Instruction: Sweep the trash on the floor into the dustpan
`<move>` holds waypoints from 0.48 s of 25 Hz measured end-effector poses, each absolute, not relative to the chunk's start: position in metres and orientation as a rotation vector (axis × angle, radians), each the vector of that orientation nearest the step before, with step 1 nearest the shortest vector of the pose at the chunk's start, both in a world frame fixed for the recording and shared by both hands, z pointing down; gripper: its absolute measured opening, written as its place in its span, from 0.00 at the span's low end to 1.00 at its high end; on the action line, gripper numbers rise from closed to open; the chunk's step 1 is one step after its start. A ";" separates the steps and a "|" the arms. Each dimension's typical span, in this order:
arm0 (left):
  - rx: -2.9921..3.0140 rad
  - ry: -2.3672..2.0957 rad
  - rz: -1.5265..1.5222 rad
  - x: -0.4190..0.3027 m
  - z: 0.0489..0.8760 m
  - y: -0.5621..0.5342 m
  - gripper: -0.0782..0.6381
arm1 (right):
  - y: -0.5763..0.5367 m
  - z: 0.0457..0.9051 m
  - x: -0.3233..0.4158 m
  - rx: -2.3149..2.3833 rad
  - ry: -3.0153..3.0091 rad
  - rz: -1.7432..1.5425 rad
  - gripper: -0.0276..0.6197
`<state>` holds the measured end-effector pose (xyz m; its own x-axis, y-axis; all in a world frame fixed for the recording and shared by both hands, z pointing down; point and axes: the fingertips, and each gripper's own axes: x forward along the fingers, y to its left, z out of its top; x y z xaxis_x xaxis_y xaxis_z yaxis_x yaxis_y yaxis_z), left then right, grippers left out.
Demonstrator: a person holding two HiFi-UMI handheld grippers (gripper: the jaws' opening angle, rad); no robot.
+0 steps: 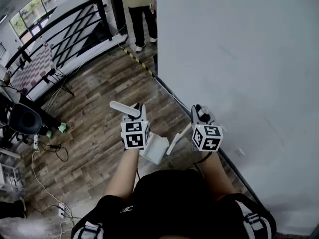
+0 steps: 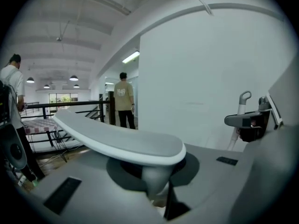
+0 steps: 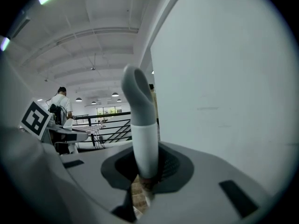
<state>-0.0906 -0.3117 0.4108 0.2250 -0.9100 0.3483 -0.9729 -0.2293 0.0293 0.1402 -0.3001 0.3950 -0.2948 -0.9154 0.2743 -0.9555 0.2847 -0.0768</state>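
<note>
My left gripper (image 1: pixel 135 117) is shut on the flat white handle (image 1: pixel 124 108) of a white dustpan (image 1: pixel 155 149), which hangs above the wooden floor in front of the person. In the left gripper view that handle (image 2: pixel 117 141) is a broad paddle running up and left from the closed jaws (image 2: pixel 156 185). My right gripper (image 1: pixel 202 117) is shut on a white broom handle (image 1: pixel 177 142) that slants down to the left. In the right gripper view the broom handle (image 3: pixel 142 139), grey at its tip, stands upright out of the jaws (image 3: pixel 145 176). No trash is visible.
A large white wall (image 1: pixel 239 59) runs along the right, with a dark skirting strip at its foot. A black stair railing (image 1: pixel 65 29) is at the far left. A person (image 1: pixel 139 9) stands at the back. Cables (image 1: pixel 45 153) and a black chair (image 1: pixel 22 121) lie to the left.
</note>
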 end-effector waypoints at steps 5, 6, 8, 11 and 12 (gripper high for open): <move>2.359 -1.727 0.392 -0.055 0.395 -0.307 0.18 | -0.293 0.384 0.148 1.755 -2.382 0.343 0.14; 2.371 -1.728 0.394 -0.052 0.393 -0.306 0.18 | -0.292 0.382 0.148 1.759 -2.385 0.336 0.14; 2.386 -1.730 0.399 -0.049 0.390 -0.306 0.18 | -0.290 0.376 0.151 1.769 -2.384 0.314 0.14; 2.387 -1.736 0.377 -0.046 0.383 -0.304 0.18 | -0.287 0.367 0.153 1.782 -2.381 0.292 0.14; 2.384 -1.744 0.362 -0.047 0.383 -0.304 0.18 | -0.286 0.366 0.153 1.779 -2.384 0.285 0.14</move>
